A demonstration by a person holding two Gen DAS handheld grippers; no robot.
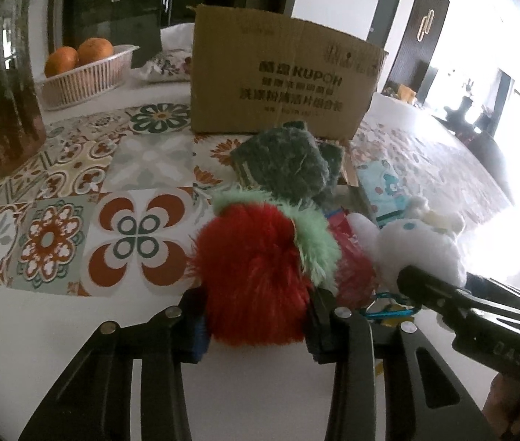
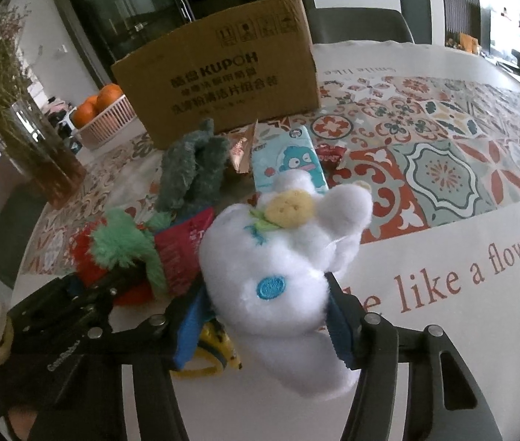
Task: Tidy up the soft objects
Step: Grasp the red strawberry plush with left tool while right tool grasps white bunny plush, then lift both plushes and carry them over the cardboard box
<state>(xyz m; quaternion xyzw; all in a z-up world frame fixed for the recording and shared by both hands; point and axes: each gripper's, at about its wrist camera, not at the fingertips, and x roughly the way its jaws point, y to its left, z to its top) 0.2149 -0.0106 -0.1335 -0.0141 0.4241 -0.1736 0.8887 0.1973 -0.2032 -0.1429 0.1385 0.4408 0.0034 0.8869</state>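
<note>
Cardboard marks the reference point: an open brown box point(image 1: 282, 73) stands at the far side of the patterned tablecloth point(image 1: 76, 198), and nothing soft can be seen inside it from either wrist view. All soft objects lie in a loose cluster in front of the box. The left gripper point(image 1: 256, 316) has its jaws drawn in against both sides of the red furry pompom point(image 1: 256, 275) with its pale green tuft, nearest the camera and farthest from the box. The right gripper point(image 2: 263, 327) has its blue pads pressed into the white plush toy point(image 2: 282, 279), just beside the pompom. Between these and the box lie a dark green fuzzy cloth point(image 1: 289, 158), a cartoon-printed tissue pack point(image 2: 293, 161) and small wrappers. Judged from this arrangement, the sorting is at an early stage: two items are gripped but not lifted clear, and the rest remain untouched.
</note>
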